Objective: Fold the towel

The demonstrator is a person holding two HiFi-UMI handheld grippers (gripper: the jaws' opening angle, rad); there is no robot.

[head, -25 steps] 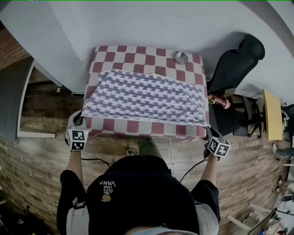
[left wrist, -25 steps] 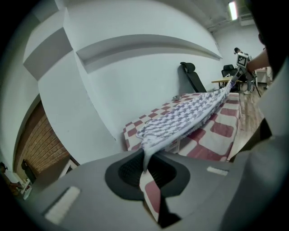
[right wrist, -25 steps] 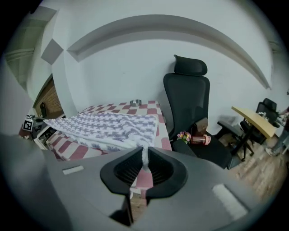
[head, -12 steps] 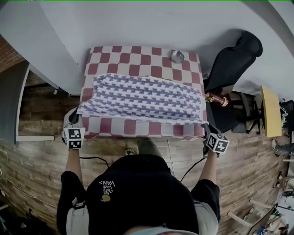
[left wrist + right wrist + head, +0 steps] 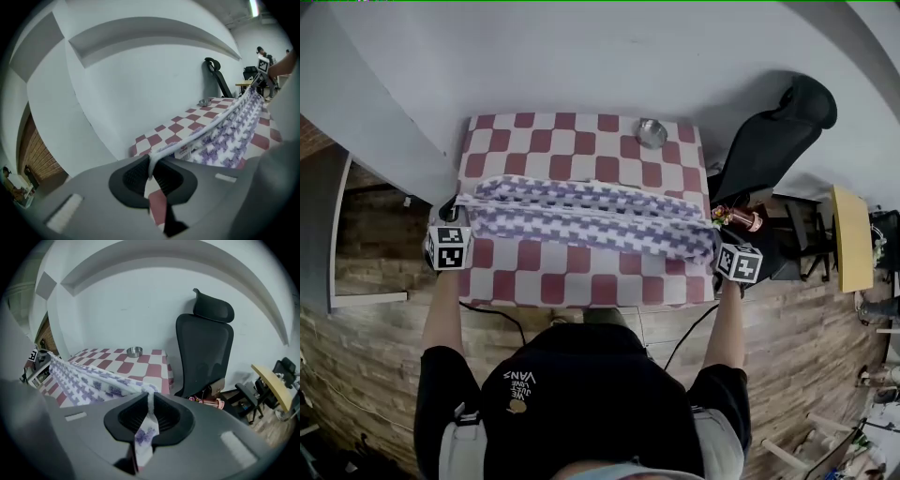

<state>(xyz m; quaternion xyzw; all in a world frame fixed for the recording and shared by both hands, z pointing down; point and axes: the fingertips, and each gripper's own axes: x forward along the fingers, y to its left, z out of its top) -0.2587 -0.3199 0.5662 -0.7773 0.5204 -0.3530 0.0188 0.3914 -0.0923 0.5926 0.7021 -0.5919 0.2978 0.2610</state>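
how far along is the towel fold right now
Done: the left gripper and right gripper each pinch a corner of the towel. In hand: the first fold, with the held edge lifted over the rest of the cloth, which lies on the checkered table. Left: lay that edge down along the far edge, let go, then probably fold again.

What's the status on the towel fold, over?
Left gripper shut on towel corner; right gripper same. Towel stretched between them over checkered table. Metal bowl at far edge, clear.
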